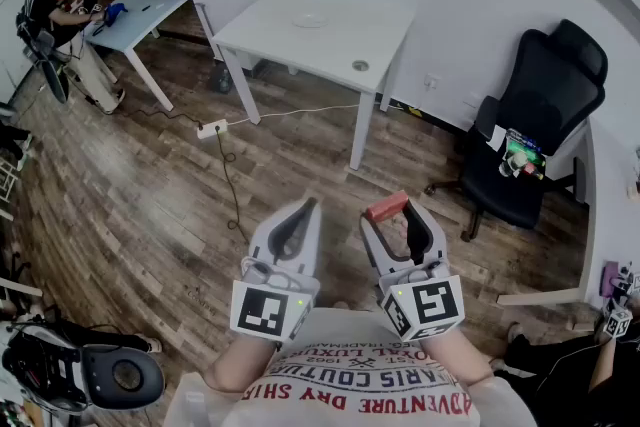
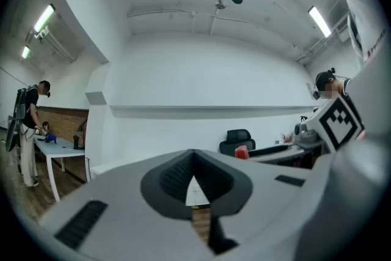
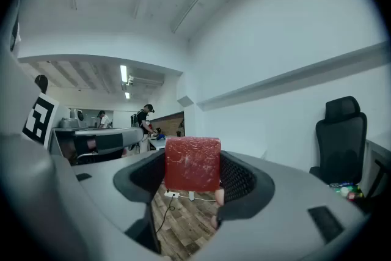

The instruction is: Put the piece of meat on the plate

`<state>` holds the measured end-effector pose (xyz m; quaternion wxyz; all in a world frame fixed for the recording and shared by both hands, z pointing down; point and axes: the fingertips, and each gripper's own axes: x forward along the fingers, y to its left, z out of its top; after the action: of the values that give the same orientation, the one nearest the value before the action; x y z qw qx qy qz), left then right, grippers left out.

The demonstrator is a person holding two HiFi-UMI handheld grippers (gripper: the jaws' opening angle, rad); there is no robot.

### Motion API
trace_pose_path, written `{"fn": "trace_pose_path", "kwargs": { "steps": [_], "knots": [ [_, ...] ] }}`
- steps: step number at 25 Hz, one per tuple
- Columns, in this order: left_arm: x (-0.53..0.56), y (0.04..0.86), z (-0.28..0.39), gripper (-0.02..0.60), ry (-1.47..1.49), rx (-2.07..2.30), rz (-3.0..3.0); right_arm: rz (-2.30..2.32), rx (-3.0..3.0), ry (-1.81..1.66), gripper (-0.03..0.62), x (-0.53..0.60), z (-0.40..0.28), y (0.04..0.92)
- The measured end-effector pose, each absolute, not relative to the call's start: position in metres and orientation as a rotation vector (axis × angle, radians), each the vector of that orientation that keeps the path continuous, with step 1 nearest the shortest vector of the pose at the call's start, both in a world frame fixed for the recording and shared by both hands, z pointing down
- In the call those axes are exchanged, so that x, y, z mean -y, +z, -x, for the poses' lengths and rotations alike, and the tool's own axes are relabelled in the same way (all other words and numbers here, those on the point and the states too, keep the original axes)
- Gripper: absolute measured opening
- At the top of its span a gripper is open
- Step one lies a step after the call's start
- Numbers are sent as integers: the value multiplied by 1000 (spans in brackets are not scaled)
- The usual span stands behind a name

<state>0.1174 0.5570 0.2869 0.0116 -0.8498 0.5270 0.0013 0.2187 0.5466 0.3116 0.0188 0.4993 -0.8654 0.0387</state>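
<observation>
meat [image 3: 192,163]: red block w/ a pale marbled face, held in the air between the R jaws, over the floor [image 1: 150,205] and well short of the table.
R gripper [image 1: 392,213]: pinching the meat at its tips, jaws spread wide round the block; points level.
grip check: the block sits far out on the jaws and only its back part is in the pads, so prob. easy to twist out. Steady carry, no jerks.
L gripper [image 1: 308,208]: jaws pressed together, nothing in them; beside the R one, also level.
plate [image 1: 310,19]: looks like a pale round dish on the white table [image 1: 290,35], hard to see against the top. Well apart from the meat.
step: carry phase, approx. mid-task; meat lifted, not yet placed.
how: walk up to the table, bring the R gripper over the dish centre, lower till the meat touches, then open. Don't drop from height.
watch: chair [image 1: 535,130] at right, table legs ahead. L gripper could steady the plate if it slides.
</observation>
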Motion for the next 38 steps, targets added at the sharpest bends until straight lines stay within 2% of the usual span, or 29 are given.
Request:
{"fn": "trace_pose_path", "kwargs": {
  "steps": [24, 38],
  "knots": [
    [-506, 314, -98, -2, -79, -1698, 2677, -1584, 2679, 359, 284, -485, -217, 332],
    [-369, 310, -9, -2, -51, -1712, 2737, -1666, 2599, 401, 282, -356, -155, 323]
  ]
}}
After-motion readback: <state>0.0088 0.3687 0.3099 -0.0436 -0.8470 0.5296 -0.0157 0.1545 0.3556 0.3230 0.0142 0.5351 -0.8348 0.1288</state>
